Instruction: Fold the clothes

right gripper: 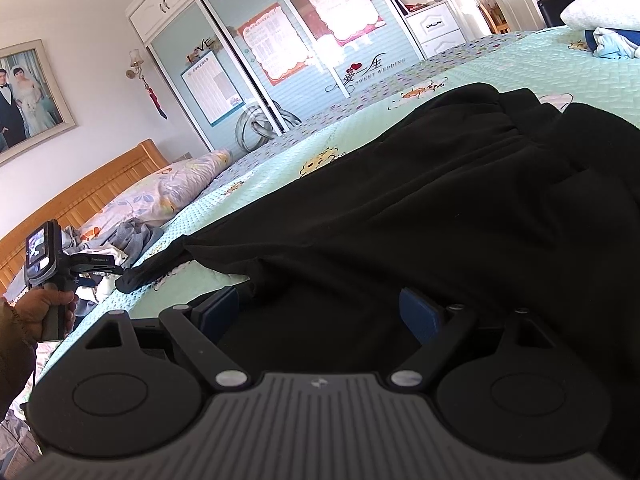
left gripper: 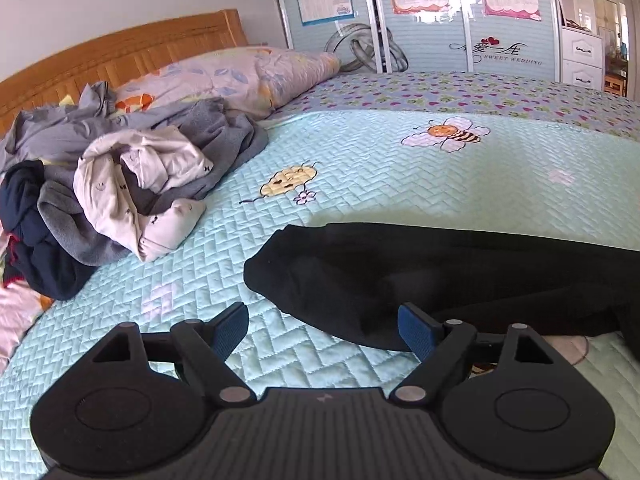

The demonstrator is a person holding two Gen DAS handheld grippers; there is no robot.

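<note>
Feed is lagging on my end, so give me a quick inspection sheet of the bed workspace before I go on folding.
Surface: quilted bedspread, light green, with bee prints.
Job's things: black garment spread flat, one end trailing toward the left tongs.
Clutter: heap of unfolded clothes near the pillow; more clothes at the far edge.
Grippers: left tongs open, empty, above the garment's edge; right tongs open over the black cloth.
Cables: nothing seen.
Surroundings: wooden headboard, sliding wardrobe, framed photo.

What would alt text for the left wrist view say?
A black garment lies spread on a mint quilted bedspread, just ahead of the open, empty left gripper. A heap of unfolded clothes sits to the left, near a floral pillow and wooden headboard.
</note>
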